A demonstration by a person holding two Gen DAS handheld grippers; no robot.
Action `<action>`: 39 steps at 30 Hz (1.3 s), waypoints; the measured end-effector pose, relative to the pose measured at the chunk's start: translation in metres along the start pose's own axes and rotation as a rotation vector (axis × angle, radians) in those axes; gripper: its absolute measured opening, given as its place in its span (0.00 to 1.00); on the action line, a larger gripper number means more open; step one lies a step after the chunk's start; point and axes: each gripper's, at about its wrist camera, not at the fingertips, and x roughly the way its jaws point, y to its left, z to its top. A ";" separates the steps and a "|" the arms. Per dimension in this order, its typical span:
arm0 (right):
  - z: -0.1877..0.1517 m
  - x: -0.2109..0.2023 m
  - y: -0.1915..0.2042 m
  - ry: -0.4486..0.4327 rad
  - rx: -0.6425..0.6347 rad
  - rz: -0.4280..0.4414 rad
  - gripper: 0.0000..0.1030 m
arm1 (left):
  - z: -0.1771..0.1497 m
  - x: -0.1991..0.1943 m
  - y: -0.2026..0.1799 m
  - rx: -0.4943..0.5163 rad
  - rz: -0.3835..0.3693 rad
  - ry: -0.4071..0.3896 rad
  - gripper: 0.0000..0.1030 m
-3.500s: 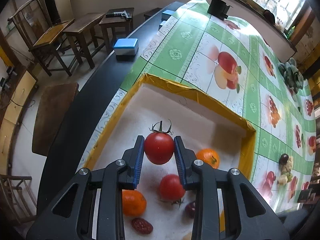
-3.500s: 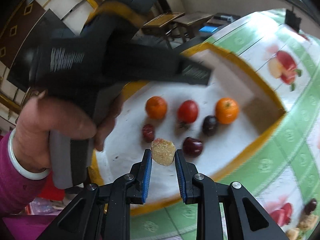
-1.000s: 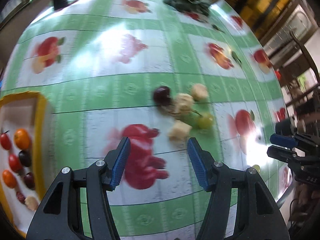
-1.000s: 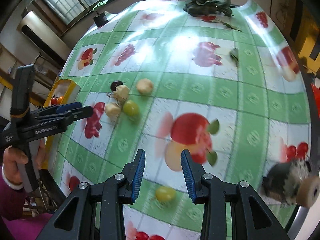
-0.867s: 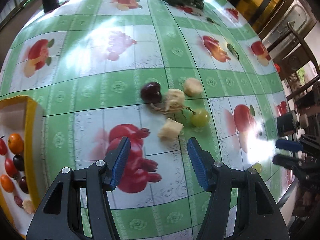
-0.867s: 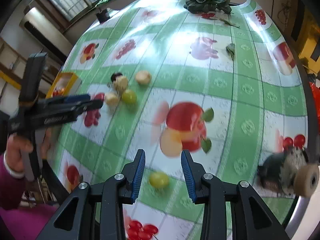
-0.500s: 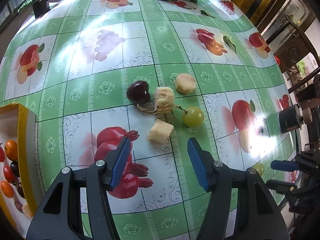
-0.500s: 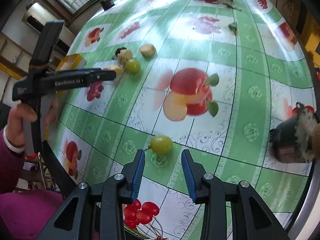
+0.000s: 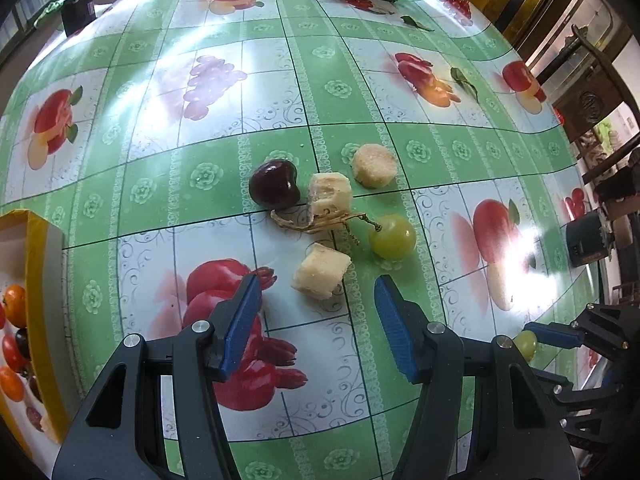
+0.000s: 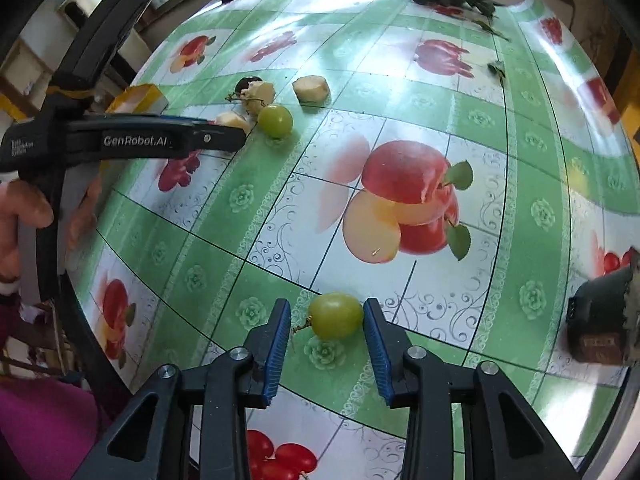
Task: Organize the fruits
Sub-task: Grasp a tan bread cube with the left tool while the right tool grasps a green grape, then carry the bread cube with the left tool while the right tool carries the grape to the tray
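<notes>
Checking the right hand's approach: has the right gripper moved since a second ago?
Yes. The right gripper has closed in on the lone green grape, which now sits between its fingers.

My two cameras look steeply down, close over the bench (image 9: 224, 128); both see the fruit pile (image 9: 320, 216)

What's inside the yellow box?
Only its edge shows. In the box lie small orange fruits and red and dark ones. The rest is cut off by the frame.
</notes>
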 end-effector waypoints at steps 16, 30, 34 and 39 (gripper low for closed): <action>0.025 -0.014 0.015 -0.005 -0.002 0.096 0.29 | -0.008 -0.030 0.027 -0.085 0.023 -0.060 0.22; 0.068 -0.006 0.077 -0.008 -0.160 0.134 0.29 | -0.033 -0.078 0.081 -0.184 0.118 -0.129 0.22; 0.078 -0.003 0.097 -0.010 -0.202 0.147 0.29 | -0.044 -0.089 0.101 -0.218 0.153 -0.139 0.22; 0.092 0.003 0.126 -0.011 -0.252 0.172 0.29 | -0.056 -0.100 0.124 -0.262 0.190 -0.151 0.22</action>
